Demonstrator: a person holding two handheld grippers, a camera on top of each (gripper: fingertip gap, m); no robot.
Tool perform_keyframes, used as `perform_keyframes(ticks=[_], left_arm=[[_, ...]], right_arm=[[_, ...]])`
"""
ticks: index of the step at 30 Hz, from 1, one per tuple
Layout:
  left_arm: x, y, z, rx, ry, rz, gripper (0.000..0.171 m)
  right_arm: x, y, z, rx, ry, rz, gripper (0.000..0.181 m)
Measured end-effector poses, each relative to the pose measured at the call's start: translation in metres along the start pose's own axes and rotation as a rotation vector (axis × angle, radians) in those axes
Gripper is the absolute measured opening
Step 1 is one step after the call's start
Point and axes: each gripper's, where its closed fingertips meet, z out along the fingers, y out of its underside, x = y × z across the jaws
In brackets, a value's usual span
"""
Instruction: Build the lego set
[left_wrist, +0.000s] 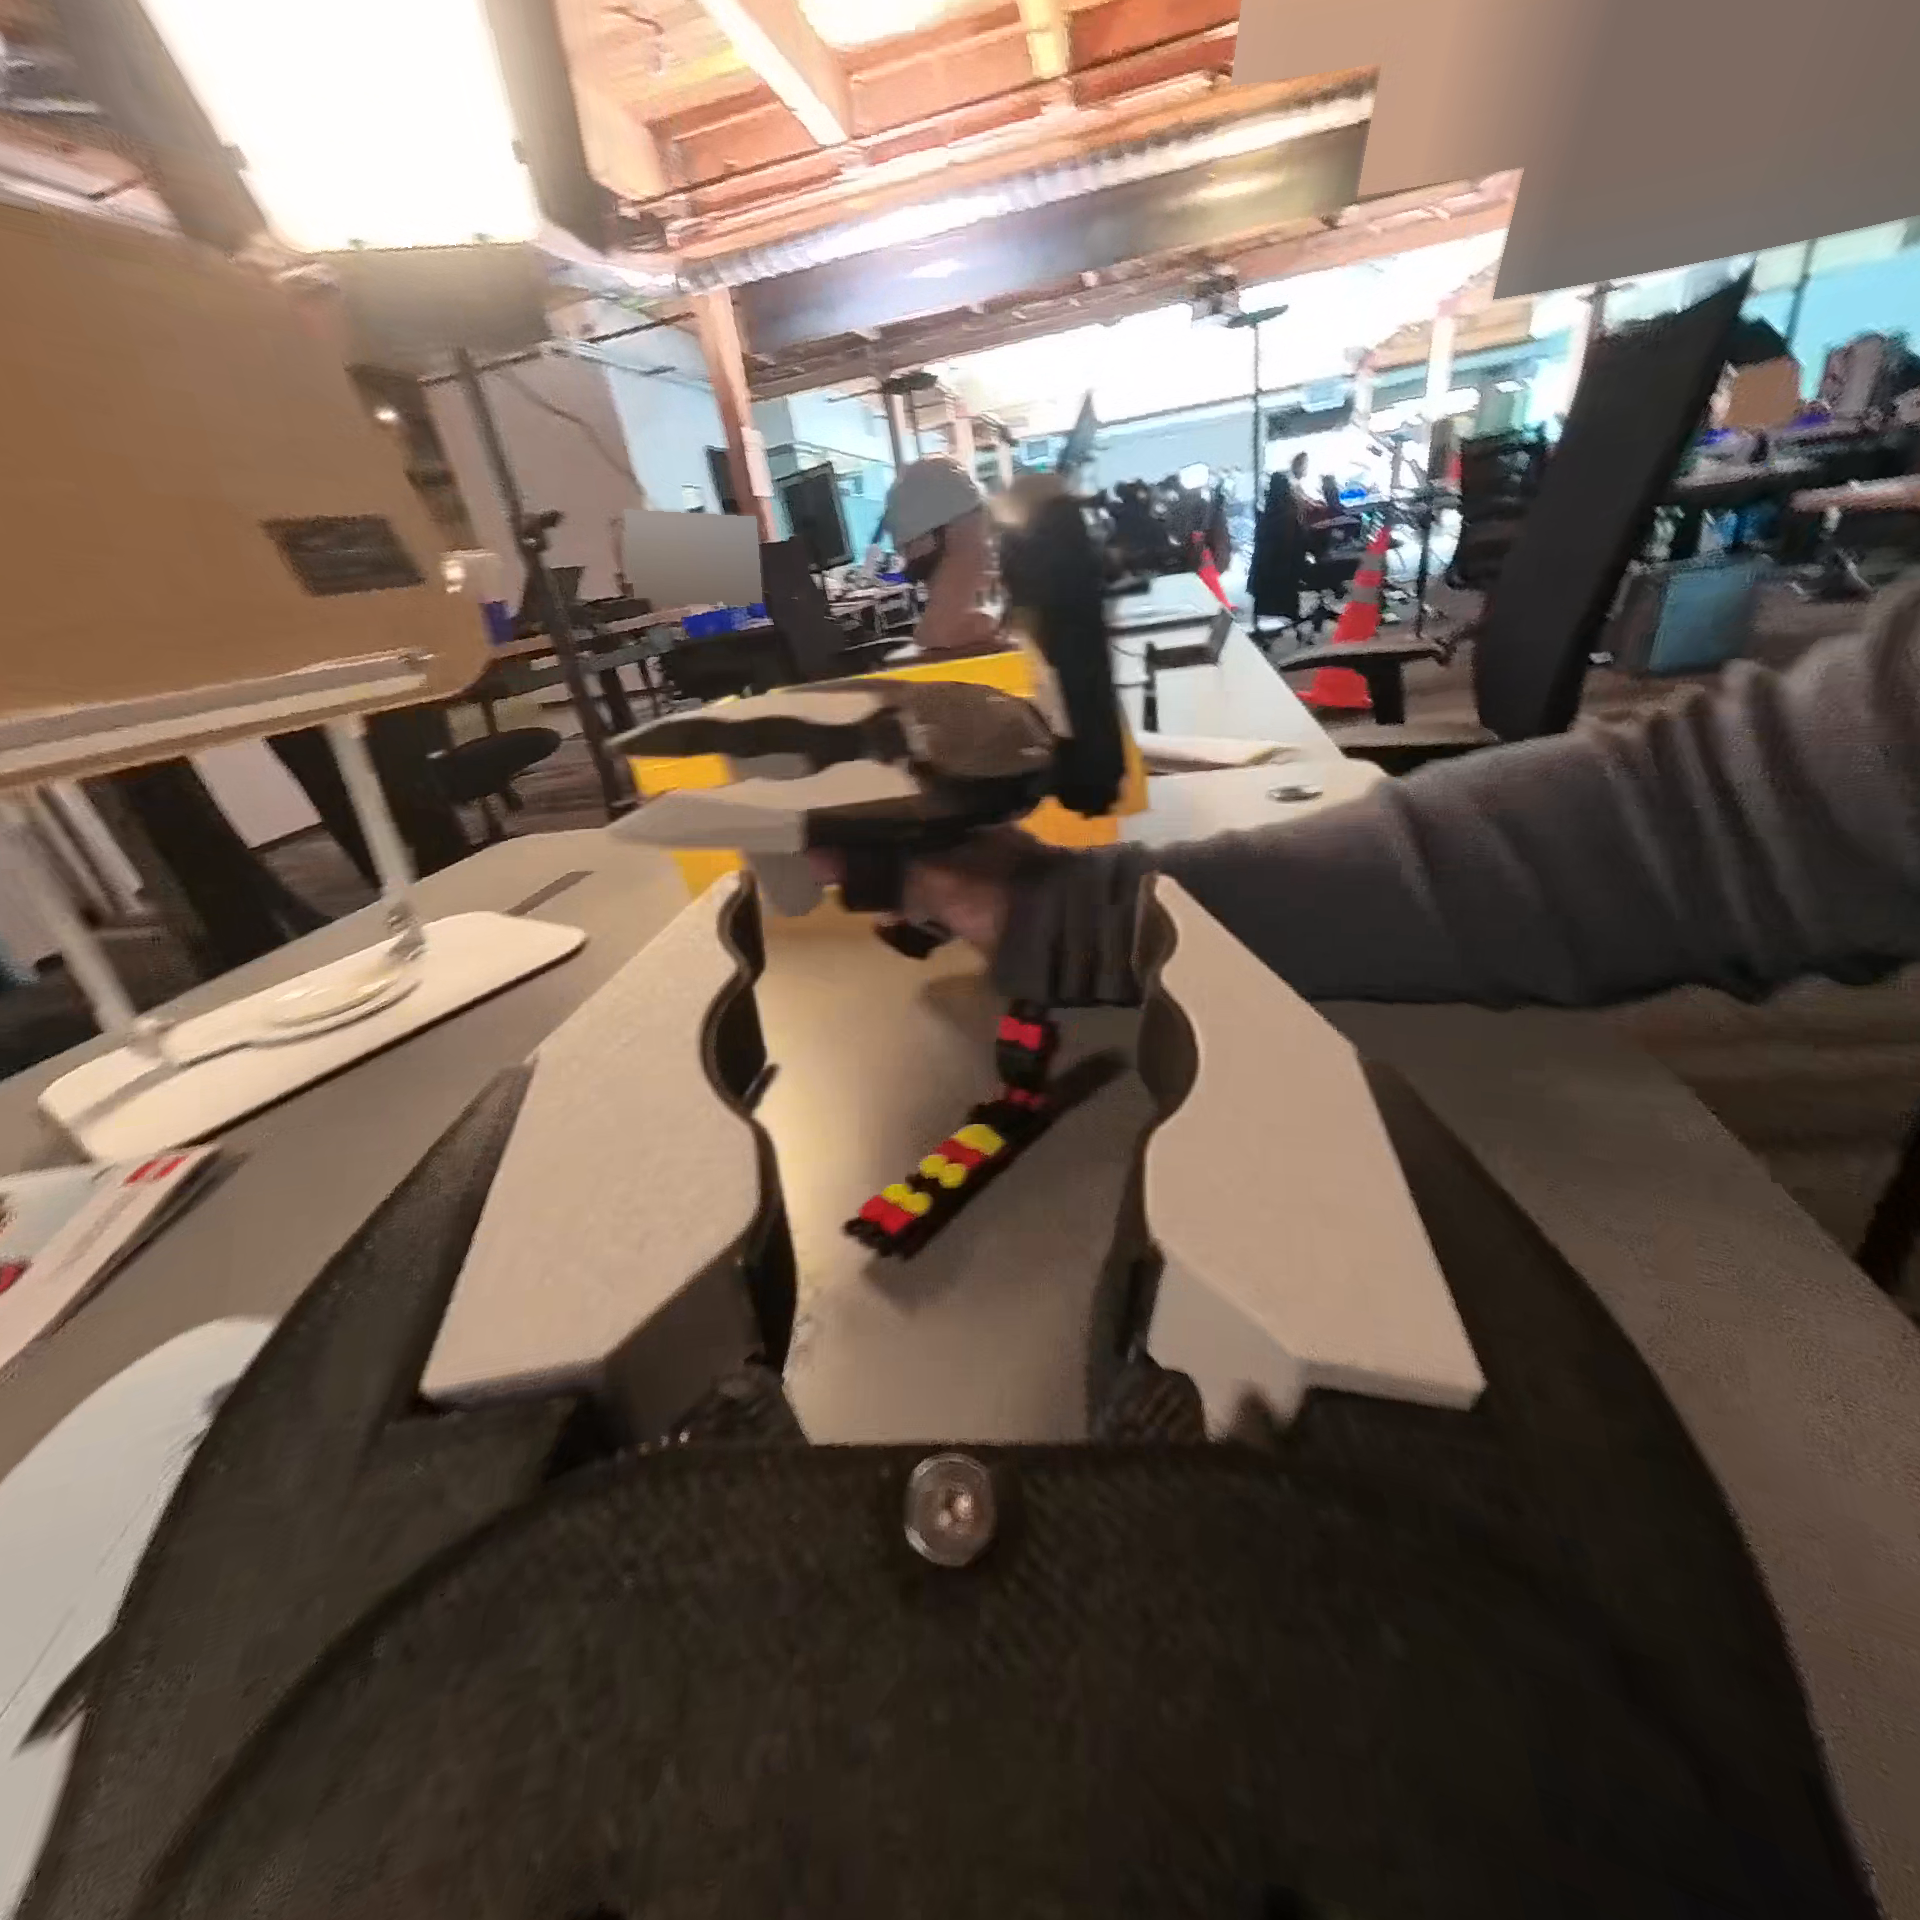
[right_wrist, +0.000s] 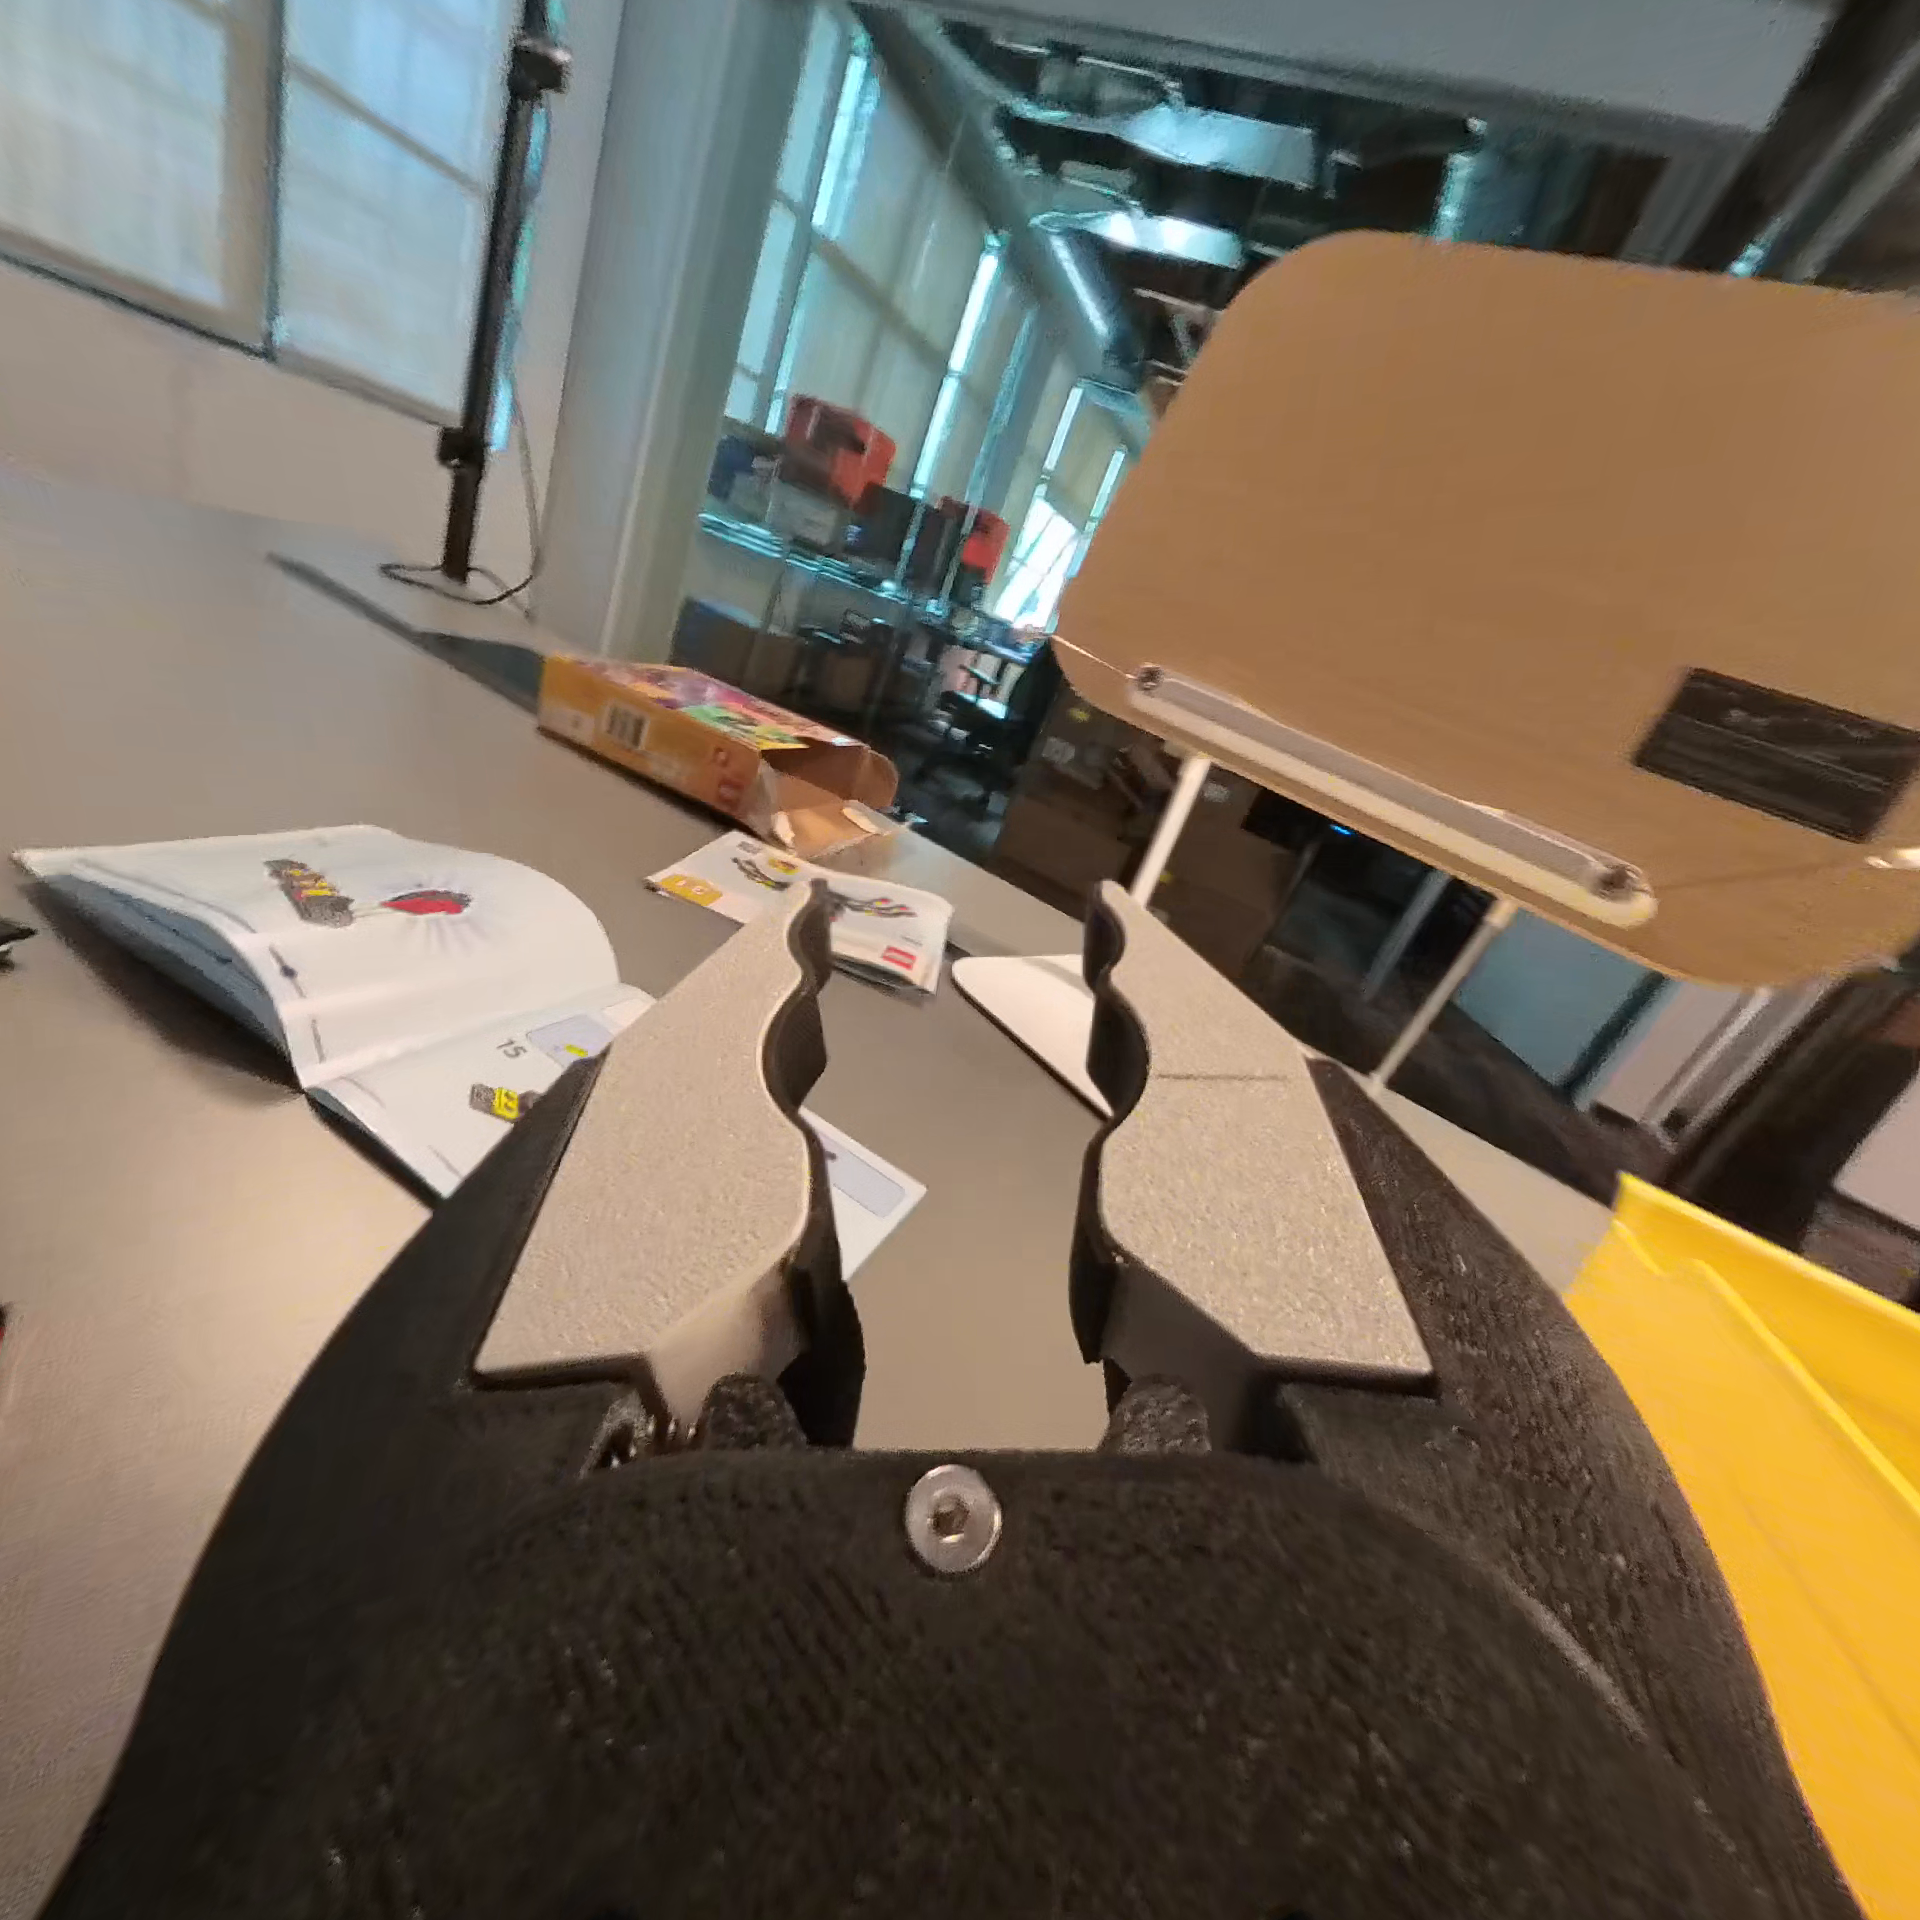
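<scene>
Both claws stand apart and empty: left claw (left_wrist: 951, 904), right claw (right_wrist: 951, 920). The lego strip (left_wrist: 971, 1164) lies on the worktop (left_wrist: 1507, 1122), at twelve o'clock from the left claw. Advise checking the open booklet (right_wrist: 343, 966), then gripping squarely across its width.

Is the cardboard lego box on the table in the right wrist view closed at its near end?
No. The lego box lies on the table with its near end flaps open.
</scene>
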Motion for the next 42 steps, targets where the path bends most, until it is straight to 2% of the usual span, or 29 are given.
perform_keyframes(ticks=[2,5,11,13,15,19,25,27,29,35,42], left_arm=[[0.017,0.002,0.01,-0.013,0.034,0.054,0.071],[0.023,0.004,0.018,-0.021,0.023,0.125,0.068],[0.002,0.011,0.022,-0.063,-0.087,0.096,0.065],[-0.009,0.019,0.022,-0.11,-0.129,0.059,0.065],[-0.021,0.028,0.019,-0.158,-0.178,0.021,0.066],[-0.048,0.036,0.007,-0.213,-0.314,-0.003,0.064],[-0.079,0.034,-0.015,-0.236,-0.509,0.077,0.061],[-0.087,0.026,-0.024,-0.201,-0.565,0.126,0.059],[-0.093,0.018,-0.029,-0.136,-0.598,0.141,0.059],[-0.105,0.02,-0.032,-0.105,-0.629,0.102,0.07],[-0.11,0.01,-0.056,-0.168,-0.837,0.313,0.074]], right_arm=[[-0.003,0.004,0.01,-0.007,-0.039,-0.034,0.047],[-0.01,0.008,0.02,-0.001,-0.109,-0.054,0.044],[-0.021,0.01,0.022,0.0,-0.225,0.004,0.039],[-0.032,0.014,0.02,-0.026,-0.315,0.062,0.042],[-0.034,0.015,0.019,-0.046,-0.339,0.105,0.047],[-0.026,0.005,0.014,0.012,-0.285,0.104,0.045],[-0.018,0.001,0.01,0.053,-0.213,0.031,0.032],[-0.017,0.001,0.01,0.06,-0.197,-0.005,0.024],[-0.017,0.003,0.009,0.066,-0.187,-0.043,0.006],[-0.01,0.007,0.011,0.053,-0.123,-0.119,0.019],[-0.008,0.006,0.013,0.051,-0.05,-0.266,0.028]])
